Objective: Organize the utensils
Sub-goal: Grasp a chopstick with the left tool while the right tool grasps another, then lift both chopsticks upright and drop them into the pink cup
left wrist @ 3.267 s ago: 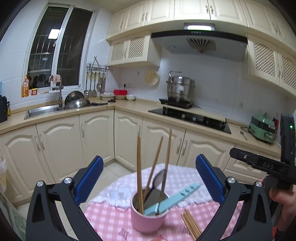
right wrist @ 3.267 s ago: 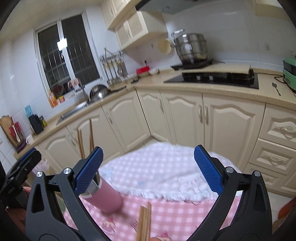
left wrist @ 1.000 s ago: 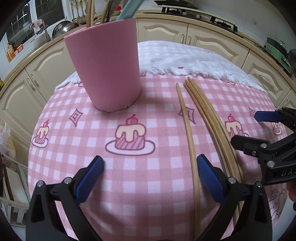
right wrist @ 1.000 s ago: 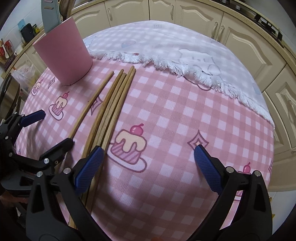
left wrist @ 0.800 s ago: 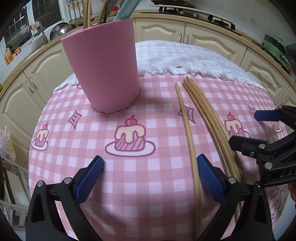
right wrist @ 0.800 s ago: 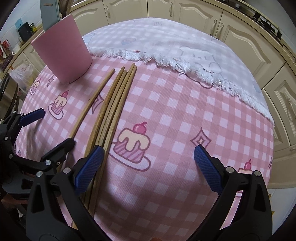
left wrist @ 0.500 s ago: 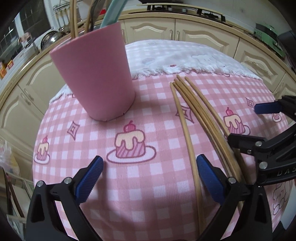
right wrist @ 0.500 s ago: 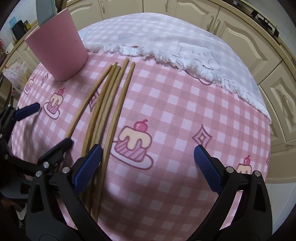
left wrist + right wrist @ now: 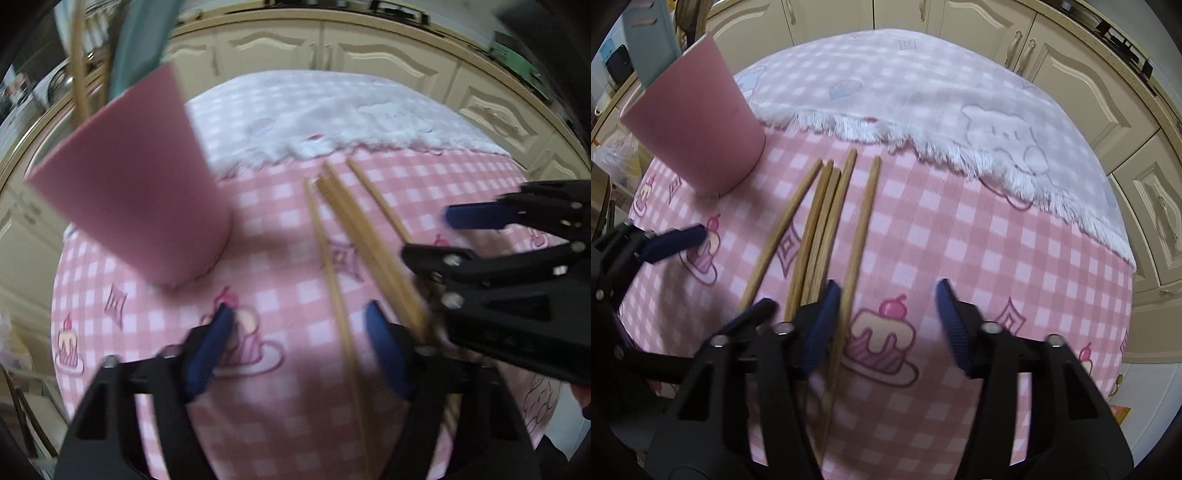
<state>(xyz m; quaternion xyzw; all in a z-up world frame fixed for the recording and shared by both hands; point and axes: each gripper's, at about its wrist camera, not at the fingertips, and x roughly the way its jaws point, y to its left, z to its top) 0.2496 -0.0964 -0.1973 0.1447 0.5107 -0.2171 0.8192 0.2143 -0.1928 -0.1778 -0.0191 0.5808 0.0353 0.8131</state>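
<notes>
Several wooden chopsticks (image 9: 827, 218) lie side by side on the pink checked tablecloth (image 9: 997, 258); they also show in the left wrist view (image 9: 354, 236). A pink cup (image 9: 133, 206) holding chopsticks and a teal utensil stands at the left, also in the right wrist view (image 9: 698, 129). My left gripper (image 9: 303, 350) is open low over the cloth, one chopstick (image 9: 332, 280) lying between its fingers. My right gripper (image 9: 886, 325) is open with its left finger (image 9: 822, 325) among the near ends of the chopsticks. Each gripper shows in the other's view.
A white fringed cloth (image 9: 923, 96) covers the far half of the round table. Cream kitchen cabinets (image 9: 1071, 66) stand beyond the table. The table edge drops away close on the left and right.
Both grippers have narrowed their opening and dropped closer to the cloth. The right gripper's left finger now sits among the chopstick ends. One chopstick lies apart to the right of the bundle.
</notes>
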